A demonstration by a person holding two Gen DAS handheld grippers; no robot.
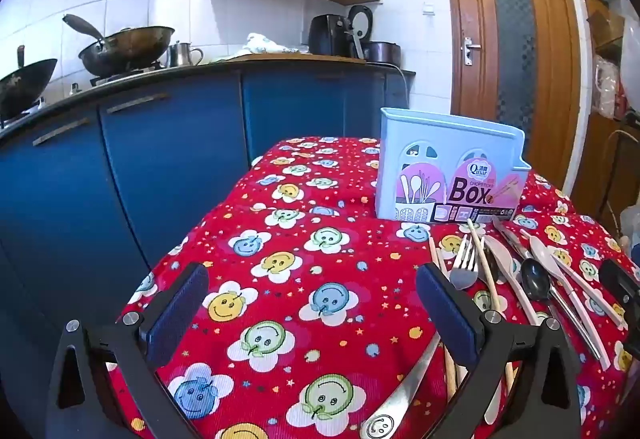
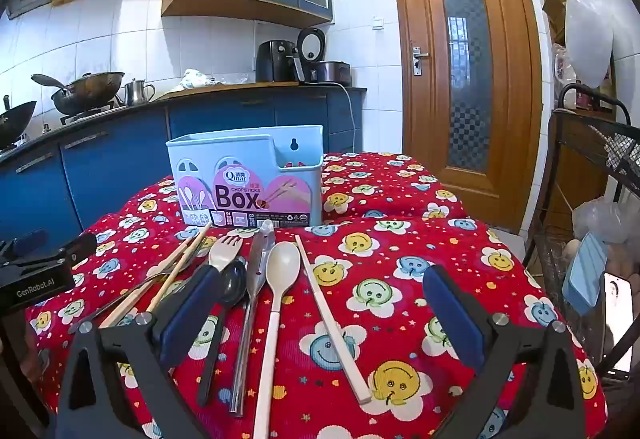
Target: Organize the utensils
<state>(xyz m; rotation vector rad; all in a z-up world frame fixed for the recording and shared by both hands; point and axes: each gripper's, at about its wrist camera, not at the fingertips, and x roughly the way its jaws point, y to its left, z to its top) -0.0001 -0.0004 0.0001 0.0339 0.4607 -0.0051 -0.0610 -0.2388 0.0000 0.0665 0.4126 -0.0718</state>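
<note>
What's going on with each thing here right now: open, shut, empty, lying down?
Left gripper: open, holding nothing.
Right gripper: open, holding nothing.
Chopsticks box: upright on the tablecloth; no utensils show above its rim.
Cream spoon: lying flat, bowl toward the box.
Black spoon: lying flat.
Fork: lying flat.
Door: shut.

Left half of the red tablecloth [image 1: 304, 279] is bare, open passage up to the blue chopstick box [image 2: 248, 179]. Utensil spread [image 2: 248, 279] blocks the centre, right in front of the box. Single chopstick [image 2: 332, 319] lies diagonal; cloth right of it is clear.
</note>
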